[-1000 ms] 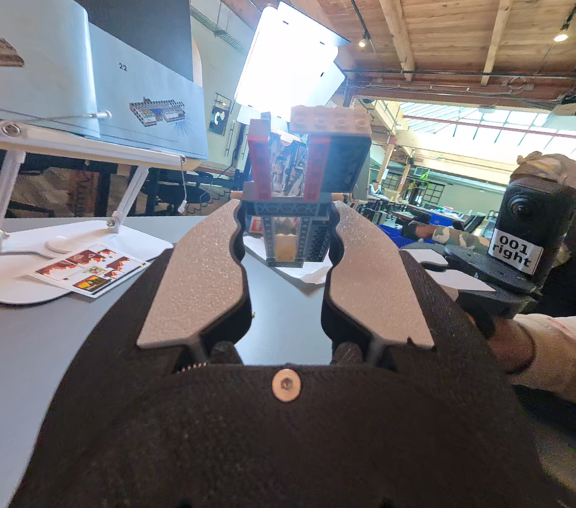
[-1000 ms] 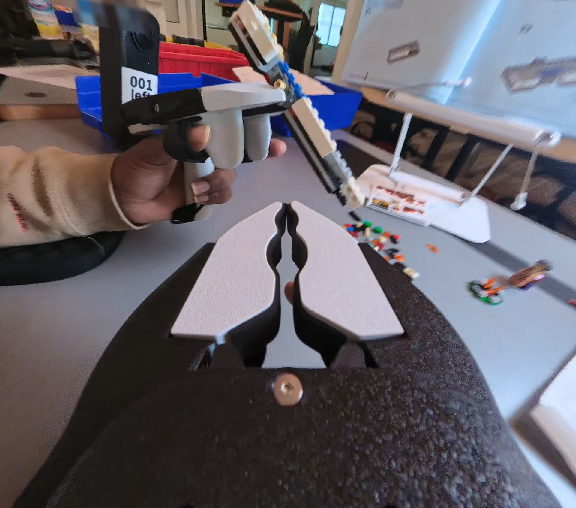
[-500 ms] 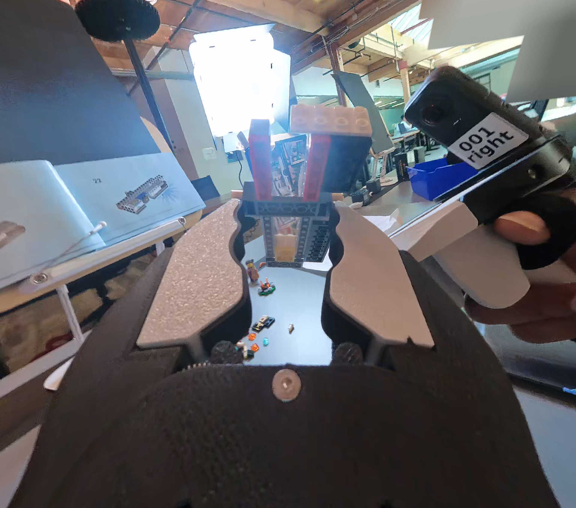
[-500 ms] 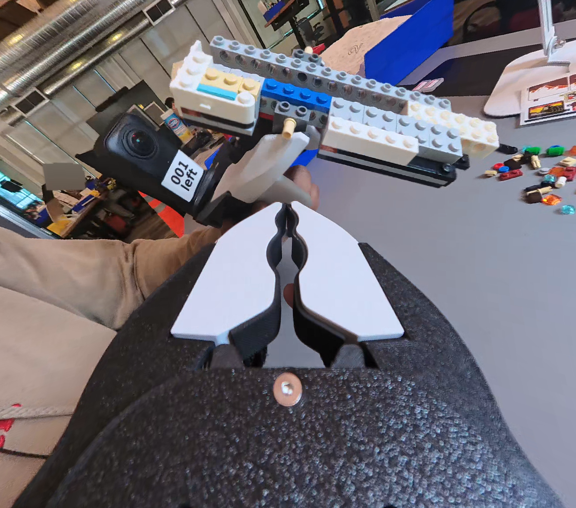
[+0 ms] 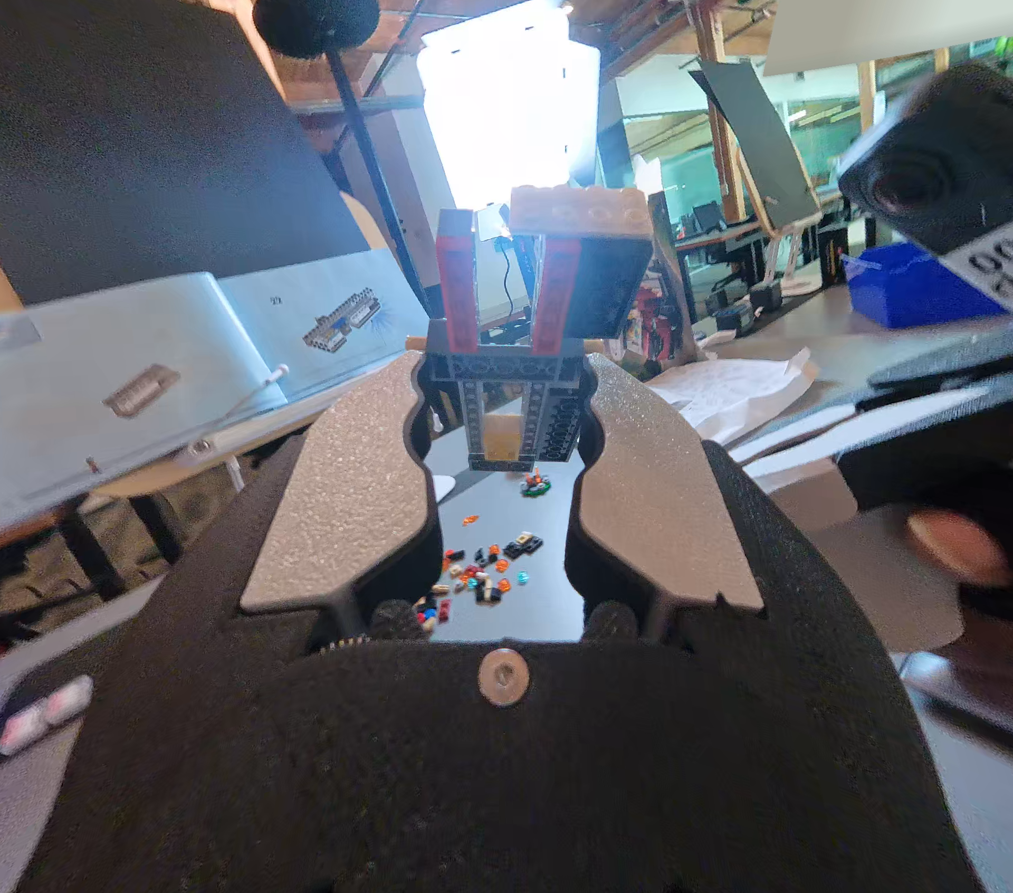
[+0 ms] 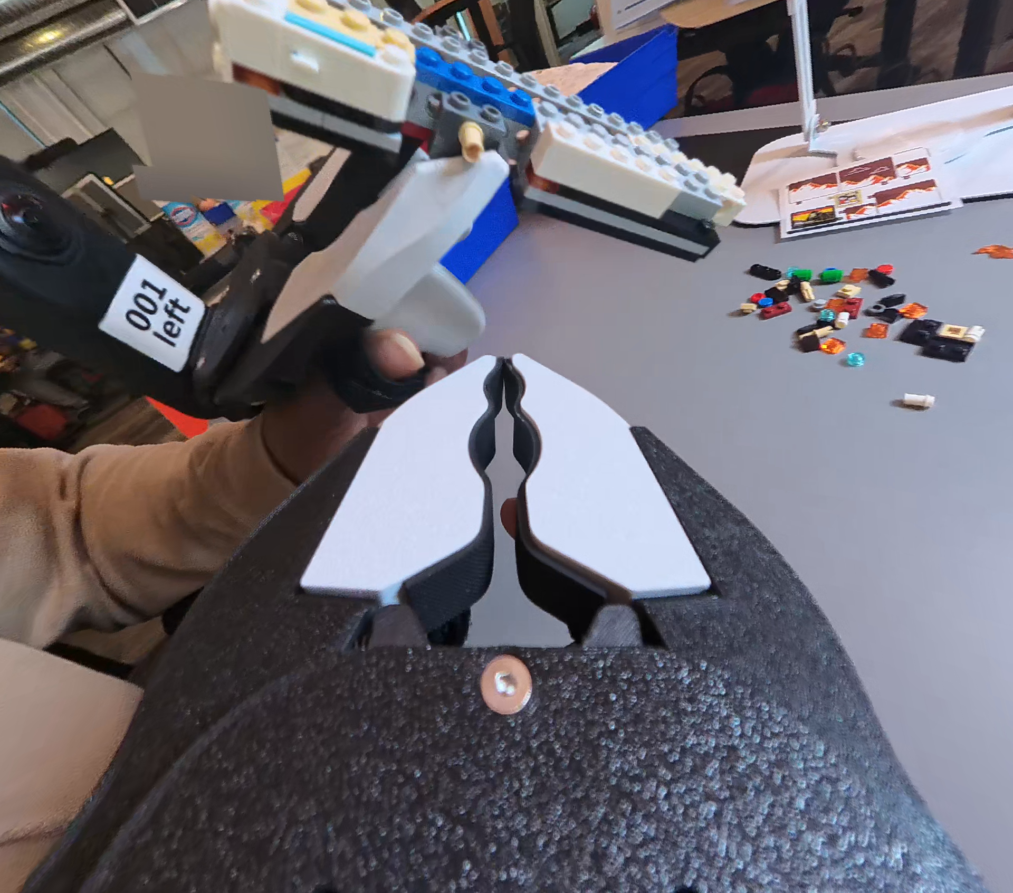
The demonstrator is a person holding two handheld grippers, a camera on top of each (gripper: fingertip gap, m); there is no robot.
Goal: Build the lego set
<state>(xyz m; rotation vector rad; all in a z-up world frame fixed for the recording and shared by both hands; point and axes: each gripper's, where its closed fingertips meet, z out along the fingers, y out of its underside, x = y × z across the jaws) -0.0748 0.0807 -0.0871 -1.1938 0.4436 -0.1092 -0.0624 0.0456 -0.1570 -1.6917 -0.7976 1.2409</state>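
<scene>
Grip status at this moment: we held the left gripper (image 5: 504,406) clamped on the lego assembly (image 5: 521,373), its two fingers pressing the grey midsection from either side. In the right wrist view the left gripper (image 6: 438,187) appeared raised above the grey table (image 6: 767,510), with the lego assembly (image 6: 477,99) carried clear of the surface as a long, tilted bar of white, tan, blue and grey bricks on a black underside. We kept the right gripper (image 6: 507,367) below and just in front of the left one, its fingertips pressed together; whether anything was pinched between them we could not tell. In the left wrist view the right gripper (image 5: 877,428) was blurred at the right edge, near the assembly. Loose small pieces (image 6: 855,313) in black, red, orange and green lay scattered on the table to the right, well apart from both tools. An open instruction booklet (image 5: 192,362) rested on a white stand, and a sticker sheet (image 6: 860,197) lay on the base of that stand. A blue bin (image 6: 630,88) stood behind the assembly.
</scene>
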